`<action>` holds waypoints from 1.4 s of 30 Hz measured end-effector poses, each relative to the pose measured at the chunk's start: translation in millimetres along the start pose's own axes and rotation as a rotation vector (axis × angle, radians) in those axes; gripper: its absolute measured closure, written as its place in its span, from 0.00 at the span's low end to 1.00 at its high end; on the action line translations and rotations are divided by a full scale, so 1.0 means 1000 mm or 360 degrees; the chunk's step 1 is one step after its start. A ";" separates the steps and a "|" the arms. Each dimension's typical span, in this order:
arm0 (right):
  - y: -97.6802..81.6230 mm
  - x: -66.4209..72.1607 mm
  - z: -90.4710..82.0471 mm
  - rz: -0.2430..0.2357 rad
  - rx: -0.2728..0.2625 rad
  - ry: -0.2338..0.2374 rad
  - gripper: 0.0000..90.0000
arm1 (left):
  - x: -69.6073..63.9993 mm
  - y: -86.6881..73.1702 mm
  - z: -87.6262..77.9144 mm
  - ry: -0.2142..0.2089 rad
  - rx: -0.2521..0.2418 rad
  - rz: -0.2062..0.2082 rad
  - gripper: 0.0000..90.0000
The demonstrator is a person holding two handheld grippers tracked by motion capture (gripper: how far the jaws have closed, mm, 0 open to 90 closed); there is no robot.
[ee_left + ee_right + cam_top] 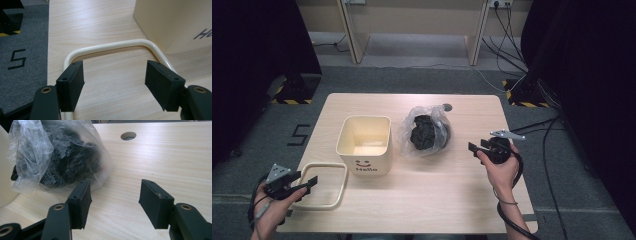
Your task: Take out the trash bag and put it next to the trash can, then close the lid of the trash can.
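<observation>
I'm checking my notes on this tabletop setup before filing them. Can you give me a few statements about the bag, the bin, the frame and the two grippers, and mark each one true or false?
1. The clear plastic bag holds dark, crumpled material. True.
2. The bag lies inside the cream bin. False: it rests on the table, to the right of the bin.
3. The right gripper is clamped on the bag. False: its jaws stand open and empty, short of the bag.
4. The left gripper is open, above the cream frame.  True.
5. The bin has a smiley face and "Hello" on its front. True.
6. The frame sits on top of the bin. False: it lies flat on the table beside the bin.
</observation>
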State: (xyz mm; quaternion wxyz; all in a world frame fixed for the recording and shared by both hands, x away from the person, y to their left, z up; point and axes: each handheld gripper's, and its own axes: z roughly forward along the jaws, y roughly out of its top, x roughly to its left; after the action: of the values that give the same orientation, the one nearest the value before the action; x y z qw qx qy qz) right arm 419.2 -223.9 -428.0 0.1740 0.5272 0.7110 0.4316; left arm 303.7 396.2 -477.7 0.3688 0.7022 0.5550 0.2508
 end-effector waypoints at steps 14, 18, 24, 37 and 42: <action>-0.002 -0.004 0.005 0.0002 0.0022 0.0005 0.48 | 0.006 -0.001 0.003 0.0033 0.0030 -0.0016 0.34; -0.004 -0.007 0.003 0.0008 0.0020 -0.0003 0.48 | 0.006 0.002 0.003 0.0037 0.0049 -0.0005 0.34; -0.001 -0.004 0.000 0.0003 0.0006 -0.0006 0.47 | 0.010 0.005 0.004 0.0063 0.0098 0.0016 0.33; -0.005 -0.005 -0.002 0.0019 0.0011 -0.0017 0.47 | 0.033 -0.005 0.019 0.0159 0.0273 -0.0024 0.35; -0.009 -0.007 -0.003 0.0028 0.0014 -0.0025 0.47 | 0.038 -0.009 0.025 0.0183 0.0332 -0.0052 0.36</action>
State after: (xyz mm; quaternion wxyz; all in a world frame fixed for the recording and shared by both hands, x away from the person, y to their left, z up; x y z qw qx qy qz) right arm 415.0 -232.2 -434.8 0.1734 0.5375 0.7069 0.4259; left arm 326.6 427.7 -502.1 0.2653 0.7121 0.6096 0.2256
